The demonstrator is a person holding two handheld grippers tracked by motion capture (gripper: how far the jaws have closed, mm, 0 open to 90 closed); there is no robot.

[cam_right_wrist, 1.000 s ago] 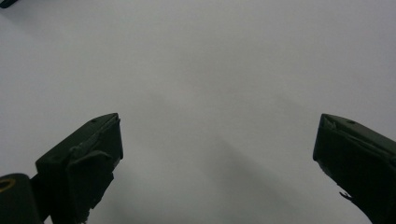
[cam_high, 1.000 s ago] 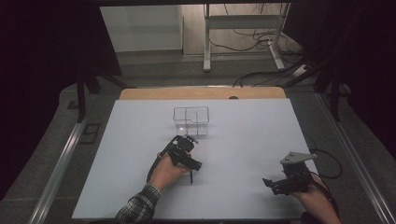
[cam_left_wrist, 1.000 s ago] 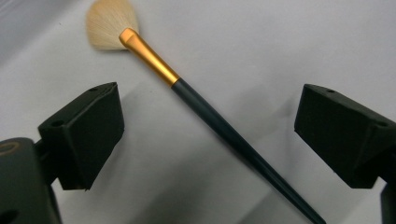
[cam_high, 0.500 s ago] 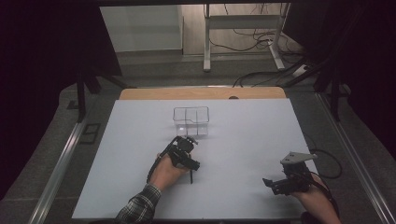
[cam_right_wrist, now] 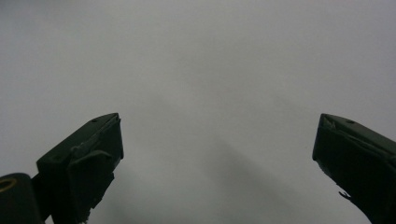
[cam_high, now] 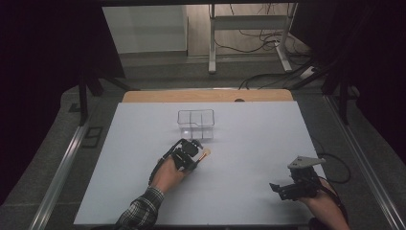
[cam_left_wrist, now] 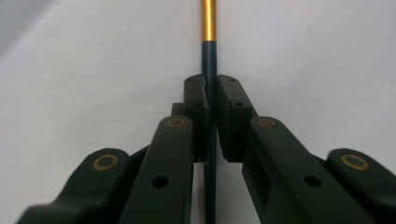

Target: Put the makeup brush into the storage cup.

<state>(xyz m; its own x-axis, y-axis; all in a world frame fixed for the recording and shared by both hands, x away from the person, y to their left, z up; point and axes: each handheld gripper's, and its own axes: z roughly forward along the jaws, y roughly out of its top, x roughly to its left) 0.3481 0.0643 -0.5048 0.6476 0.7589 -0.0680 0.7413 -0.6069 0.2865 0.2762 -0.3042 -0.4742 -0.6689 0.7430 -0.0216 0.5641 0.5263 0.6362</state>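
White sheeting covers the bench (cam_high: 249,158), which fills the middle of the high view, with a strip of bare wood along its far edge and dark floor and cables beyond. A clear plastic box (cam_high: 196,123) with inner dividers is seen just above the centre of the frame. Just below it, slightly left of centre, the left claw (cam_high: 200,154) is clenched on a thin pen (cam_left_wrist: 209,70); its jaws have just been closing, and the pen is pinched between the pads. In the left gripper view, the dark shaft is seen running straight up between the two black jaws, with a gold section past the tips near the top edge, over the white surface. The pen is thus held near the box but apart from it. At the lower right of the high view, the right claw (cam_high: 277,188) is held released, its jaws set wide apart over bare white sheeting in the right gripper view.
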